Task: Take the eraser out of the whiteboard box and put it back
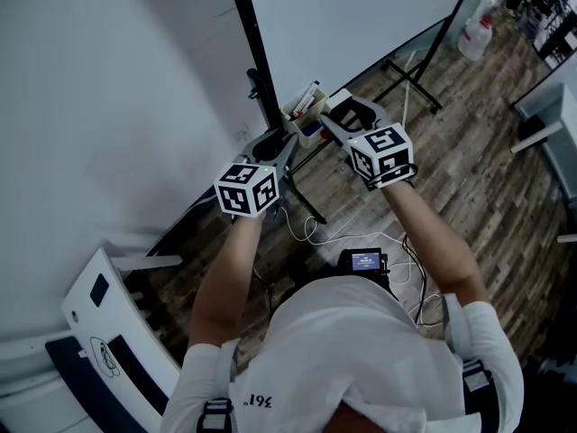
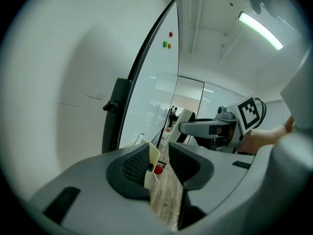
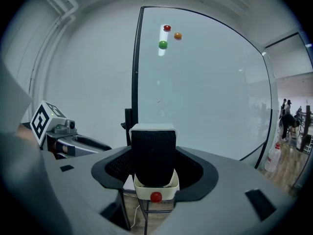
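Eraser (image 3: 153,153) sits clamped upright in my right claw (image 3: 153,173) at the box (image 3: 167,191) (left claw (image 2: 159,166) spread open nearby), both forearms stretched forward.

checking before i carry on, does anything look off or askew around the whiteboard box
Nothing stands out. The eraser is held upright in the right gripper at the top of the box; the left gripper is open beside it.

The wood-plank floor (image 1: 469,152) fills the centre and right of the head view. Resting on it are the whiteboard stand's black legs (image 1: 415,84), loose white cables (image 1: 311,233), a small device (image 1: 365,262) with a lit screen at centre, and a spray bottle (image 1: 475,34) at upper right. The whiteboard box (image 1: 293,114), at upper centre, holds markers (image 1: 309,96) and the upright eraser (image 3: 153,155).
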A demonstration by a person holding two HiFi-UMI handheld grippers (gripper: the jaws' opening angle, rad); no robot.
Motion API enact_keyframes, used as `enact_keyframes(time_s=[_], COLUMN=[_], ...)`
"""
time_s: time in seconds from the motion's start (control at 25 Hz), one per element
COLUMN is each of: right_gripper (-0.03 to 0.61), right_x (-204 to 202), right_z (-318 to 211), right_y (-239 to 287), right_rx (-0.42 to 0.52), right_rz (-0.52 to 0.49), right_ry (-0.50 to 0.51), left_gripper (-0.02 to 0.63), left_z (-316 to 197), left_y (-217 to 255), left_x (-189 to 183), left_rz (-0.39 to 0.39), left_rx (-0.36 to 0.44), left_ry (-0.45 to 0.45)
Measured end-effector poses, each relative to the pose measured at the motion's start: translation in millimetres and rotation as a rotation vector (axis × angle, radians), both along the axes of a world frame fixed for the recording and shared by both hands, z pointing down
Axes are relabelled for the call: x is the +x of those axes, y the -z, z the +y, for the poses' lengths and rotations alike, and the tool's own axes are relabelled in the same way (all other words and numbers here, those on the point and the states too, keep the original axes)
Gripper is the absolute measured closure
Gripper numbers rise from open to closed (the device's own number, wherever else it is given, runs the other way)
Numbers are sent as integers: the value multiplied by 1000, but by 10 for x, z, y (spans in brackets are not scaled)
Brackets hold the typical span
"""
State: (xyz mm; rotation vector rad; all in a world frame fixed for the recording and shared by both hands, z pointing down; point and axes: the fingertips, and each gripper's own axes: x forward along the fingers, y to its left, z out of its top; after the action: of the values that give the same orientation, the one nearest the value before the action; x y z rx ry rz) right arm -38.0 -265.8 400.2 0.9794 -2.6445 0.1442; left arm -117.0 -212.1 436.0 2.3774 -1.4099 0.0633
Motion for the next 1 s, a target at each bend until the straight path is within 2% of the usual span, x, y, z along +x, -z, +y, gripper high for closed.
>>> enact_keyframes(time_s=[0.24,0.72,1.0], right_gripper=[310,310,310], right_x=[52,294,418], right_z=[75,211,270], right_y=[118,289,341], right_rx=[15,28,30], right_rz=[-26,-77,-100], right_ry=[-5,-45,-58], left_gripper=[486,486,486], left_z=[75,339,454], left_y=[183,316,432], left_x=[51,171,194], left_rz=[6,83,94], left_rx=[29,50,73], left_ry=[4,8,4])
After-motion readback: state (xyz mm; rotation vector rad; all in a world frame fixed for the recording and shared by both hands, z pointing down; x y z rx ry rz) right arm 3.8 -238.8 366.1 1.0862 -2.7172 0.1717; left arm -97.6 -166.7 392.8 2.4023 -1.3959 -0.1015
